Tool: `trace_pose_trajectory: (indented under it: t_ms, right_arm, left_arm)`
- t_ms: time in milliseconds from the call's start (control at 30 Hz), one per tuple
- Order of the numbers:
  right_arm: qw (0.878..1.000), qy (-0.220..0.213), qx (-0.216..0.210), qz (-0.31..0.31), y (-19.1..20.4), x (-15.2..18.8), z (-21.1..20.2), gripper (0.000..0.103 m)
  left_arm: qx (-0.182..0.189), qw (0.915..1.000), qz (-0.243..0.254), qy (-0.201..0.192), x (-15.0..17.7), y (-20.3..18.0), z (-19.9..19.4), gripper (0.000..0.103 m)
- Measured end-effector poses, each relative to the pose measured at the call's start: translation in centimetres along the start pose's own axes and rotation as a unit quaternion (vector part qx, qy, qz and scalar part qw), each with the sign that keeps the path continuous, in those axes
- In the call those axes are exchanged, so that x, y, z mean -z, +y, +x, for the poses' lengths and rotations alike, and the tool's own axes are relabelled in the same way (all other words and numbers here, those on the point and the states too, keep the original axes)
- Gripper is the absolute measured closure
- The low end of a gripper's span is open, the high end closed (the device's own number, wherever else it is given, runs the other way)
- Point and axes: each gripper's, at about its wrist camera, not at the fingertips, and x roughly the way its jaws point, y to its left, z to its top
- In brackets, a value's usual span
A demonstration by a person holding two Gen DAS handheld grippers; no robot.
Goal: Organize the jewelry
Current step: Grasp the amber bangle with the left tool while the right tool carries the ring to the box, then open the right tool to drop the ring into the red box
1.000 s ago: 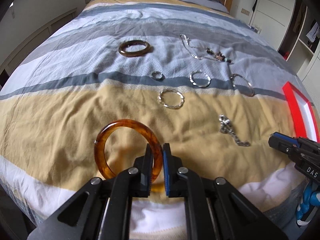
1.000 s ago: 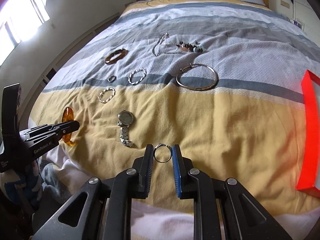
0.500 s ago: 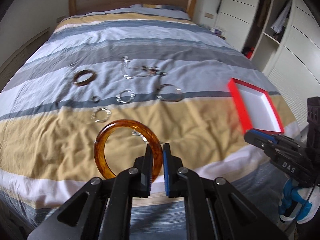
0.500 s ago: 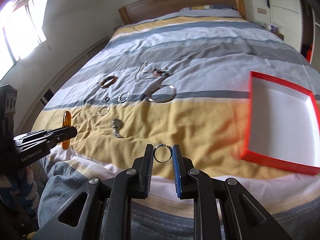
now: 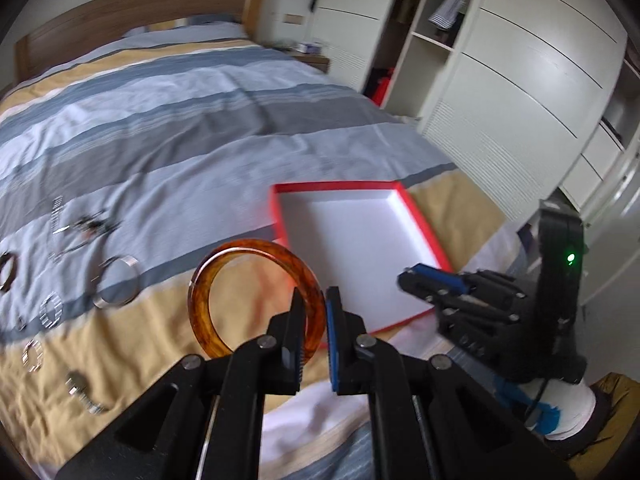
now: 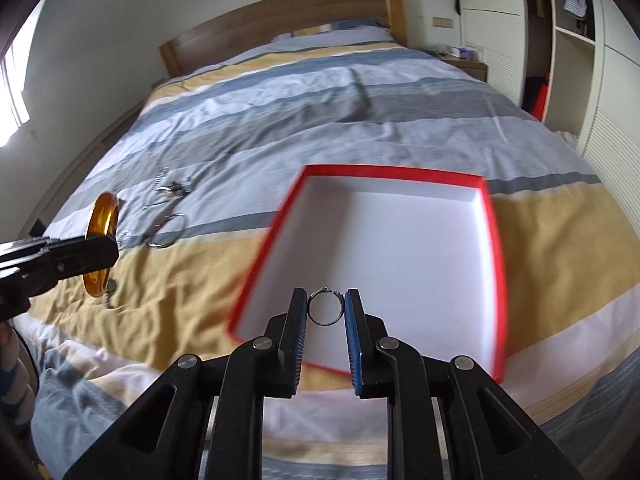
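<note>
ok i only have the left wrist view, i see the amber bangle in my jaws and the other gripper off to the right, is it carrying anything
Observer: Yes. The right gripper is shut on a small silver ring, clamped across its width.
Operator: where is that ring relative to the red box
Observer: In the right wrist view it appears over the near end of the red box, against the white floor.
Operator: anything in the box already
Observer: No; that view shows its whole white floor bare.
Operator: how does my bangle look from there
Observer: The amber bangle shows edge-on, pinched at its rim by the left gripper.
</note>
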Motion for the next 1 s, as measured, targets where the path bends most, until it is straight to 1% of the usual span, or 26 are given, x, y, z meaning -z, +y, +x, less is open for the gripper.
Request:
trace_pose_trajectory:
  t_ms: [67,133,233,300,367,467,533,600,700,733,767,833,933,1000]
  right_arm:
    - [1.000,0.006,0.015,0.002,-1.7,-0.3,0.7,0.084]
    - [1.000,0.013,0.027,0.005,-3.2,-0.3,1.4,0.084]
    - [0.999,0.028,0.043,0.014,-5.4,0.2,2.3,0.084]
    - [0.998,0.039,0.051,0.015,-6.3,0.5,3.1,0.084]
    - [0.997,0.049,0.058,0.013,-6.9,0.9,3.8,0.084]
    - [0.996,0.061,0.062,0.010,-7.7,1.4,5.0,0.084]
    - [0.996,0.063,0.063,-0.001,-7.4,1.5,5.4,0.084]
    - [0.996,0.064,0.064,-0.012,-7.0,1.5,5.8,0.085]
    - [0.995,0.060,0.073,-0.033,-6.3,1.7,6.2,0.085]
    - [0.995,0.059,0.076,-0.039,-6.1,1.8,6.4,0.085]
    - [0.994,0.058,0.077,-0.043,-6.1,1.8,6.5,0.085]
    - [0.994,0.058,0.077,-0.047,-6.1,1.8,6.7,0.085]
    - [0.994,0.057,0.079,-0.056,-5.9,1.4,7.0,0.085]
    - [0.994,0.058,0.078,-0.054,-6.0,1.3,7.2,0.084]
  left_arm:
    - [0.015,0.9998,0.004,0.013,-0.8,-1.1,2.2,0.095]
    - [0.029,0.9990,0.004,0.033,-1.2,-2.0,4.9,0.095]
    - [0.048,0.9967,-0.009,0.065,-0.9,-2.5,8.3,0.095]
    - [0.055,0.9952,-0.015,0.080,-0.5,-2.6,10.1,0.095]
    - [0.054,0.9943,-0.012,0.091,-0.2,-2.8,11.4,0.094]
    - [0.055,0.9932,-0.006,0.102,0.2,-3.1,12.4,0.093]
    - [0.035,0.9933,-0.006,0.110,0.6,-2.6,13.2,0.092]
    - [0.020,0.9932,-0.018,0.113,1.1,-1.4,13.9,0.090]
    - [-0.003,0.9940,-0.035,0.104,1.1,0.3,13.7,0.089]
    - [-0.008,0.9939,-0.048,0.099,1.0,1.1,13.5,0.089]
    - [-0.009,0.9936,-0.058,0.096,0.9,1.6,13.3,0.089]
    - [0.000,0.9925,-0.074,0.097,1.0,2.4,13.2,0.089]
    - [-0.011,0.9937,-0.059,0.095,1.2,1.9,12.9,0.089]
    - [-0.008,0.9936,-0.061,0.095,1.2,2.0,12.8,0.089]
